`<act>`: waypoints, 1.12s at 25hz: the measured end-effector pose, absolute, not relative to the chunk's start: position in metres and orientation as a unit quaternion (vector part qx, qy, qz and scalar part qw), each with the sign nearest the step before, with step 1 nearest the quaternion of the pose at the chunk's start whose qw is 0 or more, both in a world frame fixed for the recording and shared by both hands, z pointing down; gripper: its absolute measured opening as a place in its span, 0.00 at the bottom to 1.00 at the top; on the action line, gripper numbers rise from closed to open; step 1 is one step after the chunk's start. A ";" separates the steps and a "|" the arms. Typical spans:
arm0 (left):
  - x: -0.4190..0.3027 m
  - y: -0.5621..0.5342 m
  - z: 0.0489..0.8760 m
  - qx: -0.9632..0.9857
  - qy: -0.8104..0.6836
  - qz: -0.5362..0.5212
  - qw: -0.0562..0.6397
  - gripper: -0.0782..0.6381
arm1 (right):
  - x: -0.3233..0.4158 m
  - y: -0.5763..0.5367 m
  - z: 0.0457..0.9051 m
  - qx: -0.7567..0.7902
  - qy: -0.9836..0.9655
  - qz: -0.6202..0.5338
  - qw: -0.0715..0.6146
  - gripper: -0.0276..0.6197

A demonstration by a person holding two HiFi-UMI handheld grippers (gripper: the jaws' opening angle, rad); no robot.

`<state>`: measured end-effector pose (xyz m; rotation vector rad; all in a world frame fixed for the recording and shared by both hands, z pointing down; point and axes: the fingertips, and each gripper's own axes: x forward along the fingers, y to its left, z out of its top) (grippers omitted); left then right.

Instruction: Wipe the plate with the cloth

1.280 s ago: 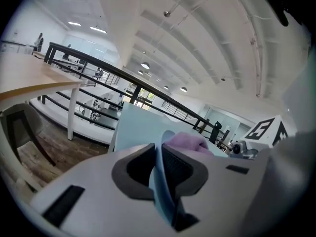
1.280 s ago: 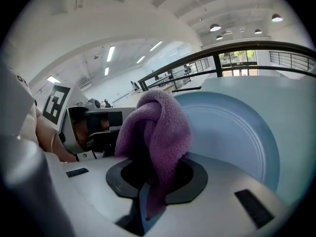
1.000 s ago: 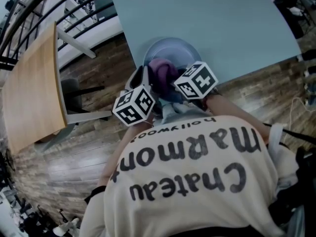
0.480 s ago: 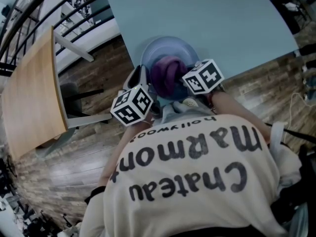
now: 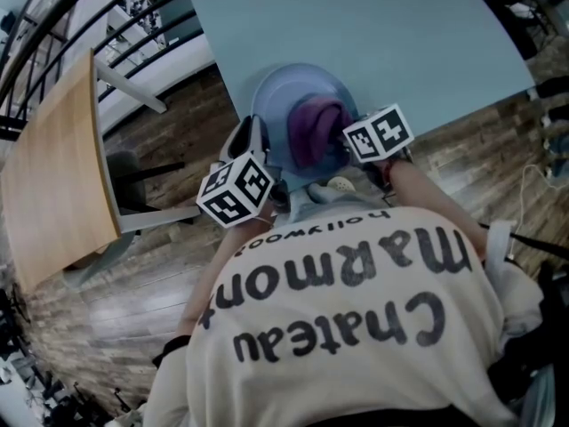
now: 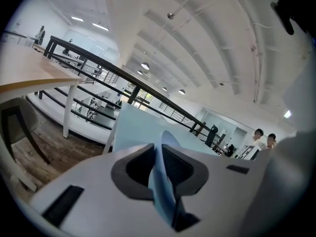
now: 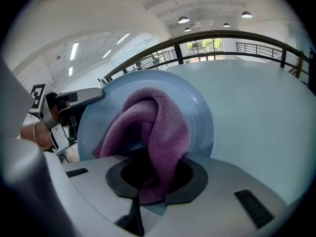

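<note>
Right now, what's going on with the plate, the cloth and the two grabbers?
plate: held by its rim in the left gripper, with the cloth against its face.
cloth: bunched up, pressed on the plate.
left gripper: shut on the plate's rim.
right gripper: shut on the cloth.

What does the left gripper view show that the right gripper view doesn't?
Left gripper view only: the plate edge-on, its rim clamped in the left gripper, whose jaws have just opened a touch; a wooden table, a chair, people far off.
Right gripper view only: the purple cloth clamped in the right gripper and lying against the plate's face; the left gripper seen from outside.
Both: the plate, the blue table, railing, ceiling lights.
</note>
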<state>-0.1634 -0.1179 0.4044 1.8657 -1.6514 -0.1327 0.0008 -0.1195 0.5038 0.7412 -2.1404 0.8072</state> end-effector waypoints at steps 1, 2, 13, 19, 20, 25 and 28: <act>-0.163 -0.118 0.403 0.710 -0.627 -0.051 0.316 0.17 | 0.005 -0.121 0.505 0.292 -0.827 0.315 0.362 0.18; -0.162 -0.118 0.401 0.712 -0.626 -0.052 0.314 0.17 | 0.009 -0.122 0.507 0.297 -0.824 0.318 0.363 0.18; -0.159 -0.105 0.399 0.726 -0.617 -0.049 0.300 0.18 | 0.022 -0.125 0.510 0.318 -0.816 0.303 0.376 0.18; -0.162 -0.101 0.403 0.726 -0.613 -0.055 0.308 0.19 | 0.021 -0.124 0.509 0.330 -0.817 0.284 0.378 0.18; -0.161 -0.101 0.402 0.725 -0.613 -0.058 0.308 0.19 | 0.022 -0.123 0.509 0.331 -0.817 0.285 0.377 0.18; -0.157 -0.107 0.392 0.722 -0.618 -0.070 0.303 0.19 | 0.024 -0.125 0.503 0.322 -0.822 0.295 0.366 0.18; -0.157 -0.105 0.392 0.712 -0.629 -0.073 0.305 0.18 | 0.023 -0.124 0.503 0.310 -0.826 0.300 0.363 0.18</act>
